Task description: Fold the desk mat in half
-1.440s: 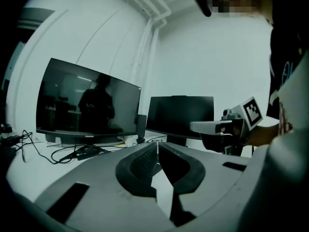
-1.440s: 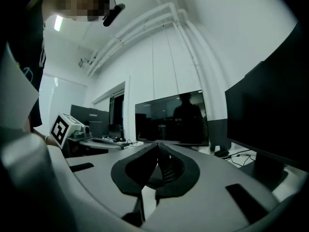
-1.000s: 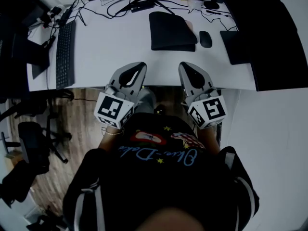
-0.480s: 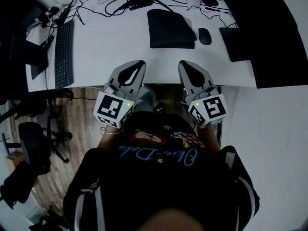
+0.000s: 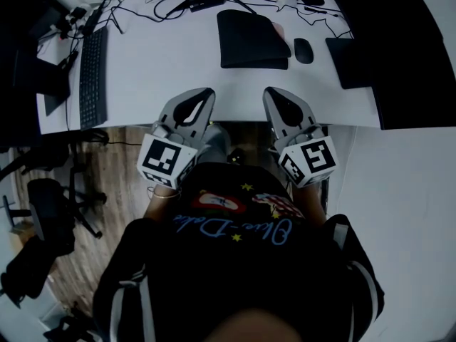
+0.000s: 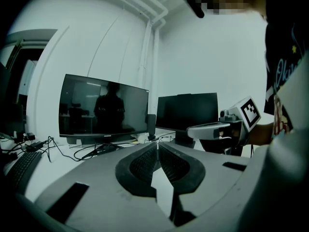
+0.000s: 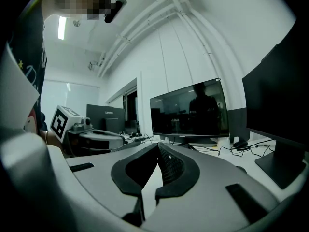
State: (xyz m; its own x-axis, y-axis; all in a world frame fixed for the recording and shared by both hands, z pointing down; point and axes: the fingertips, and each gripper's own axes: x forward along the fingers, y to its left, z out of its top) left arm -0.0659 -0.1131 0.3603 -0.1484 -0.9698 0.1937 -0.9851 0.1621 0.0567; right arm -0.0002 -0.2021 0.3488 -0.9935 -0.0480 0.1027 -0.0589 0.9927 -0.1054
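Observation:
The black desk mat (image 5: 251, 40) lies folded over on itself at the back middle of the white desk (image 5: 178, 70), its layers stacked. My left gripper (image 5: 206, 93) hovers over the desk's near edge, well short of the mat, jaws shut with nothing between them. My right gripper (image 5: 270, 93) is beside it at the same edge, also shut and empty. In the left gripper view the closed pads (image 6: 145, 163) meet at the tip (image 6: 157, 145), and the right gripper (image 6: 212, 129) shows off to the right. The right gripper view shows its pads (image 7: 169, 166) pressed together at the tip (image 7: 158, 145).
A black keyboard (image 5: 93, 77) lies at the desk's left. A mouse (image 5: 303, 50) and a dark pad (image 5: 348, 63) sit right of the mat. Cables (image 5: 178, 6) run along the back below a monitor (image 6: 104, 105). An office chair (image 5: 50, 212) stands on the floor at left.
The view has drifted slightly, so the desk and mat sit a little higher in the frame. Both grippers stay shut and keep their places at the desk's near edge.

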